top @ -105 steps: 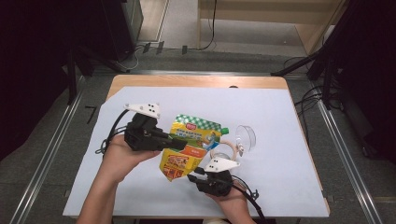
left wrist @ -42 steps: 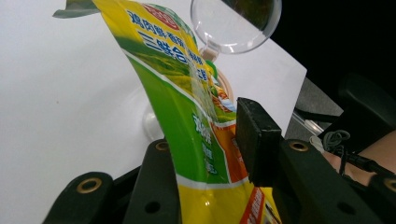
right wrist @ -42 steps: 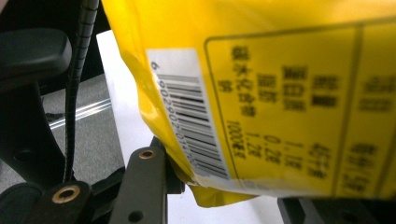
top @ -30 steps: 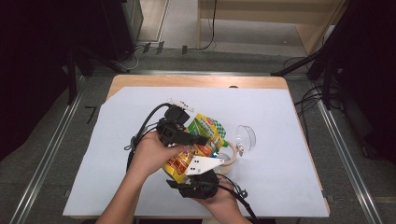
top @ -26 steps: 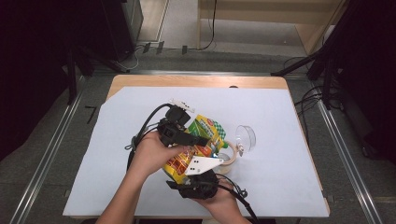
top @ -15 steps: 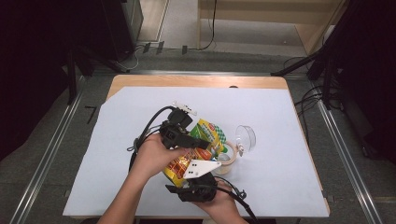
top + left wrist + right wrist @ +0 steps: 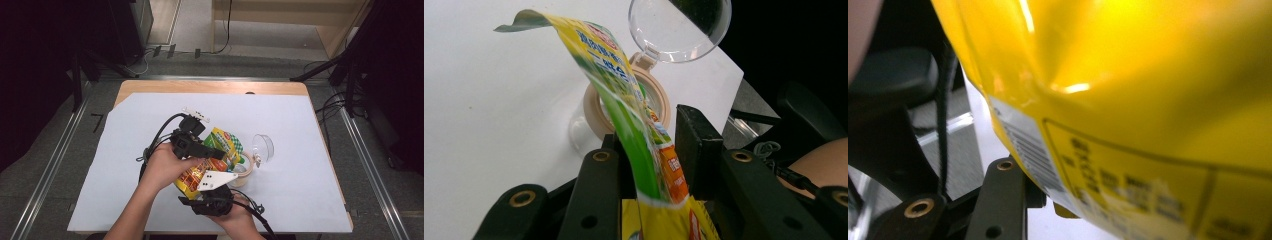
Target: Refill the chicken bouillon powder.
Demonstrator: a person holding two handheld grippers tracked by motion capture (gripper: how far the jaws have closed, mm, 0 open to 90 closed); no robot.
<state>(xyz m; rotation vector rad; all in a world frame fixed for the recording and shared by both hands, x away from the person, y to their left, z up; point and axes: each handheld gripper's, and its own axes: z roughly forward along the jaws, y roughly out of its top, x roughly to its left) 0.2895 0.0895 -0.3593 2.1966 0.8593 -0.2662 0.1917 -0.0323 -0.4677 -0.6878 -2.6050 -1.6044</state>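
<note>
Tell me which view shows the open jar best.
Left gripper view: the jar sits just past the pouch, rim and clear flipped-back lid visible. The high view shows it small, partly behind the pouch. The right gripper view gives pouch.

A wooden table (image 7: 150, 89) under white paper (image 7: 300, 125) stood mid-frame on grey floor (image 7: 55, 150); dark equipment flanked both upper corners.

Recording lab or test bay: white-covered surface (image 7: 150, 125) on bare grey floor (image 7: 60, 165), floor rails (image 7: 50, 172), trailing cables (image 7: 330, 102), dark equipment stands (image 7: 82, 75).
</note>
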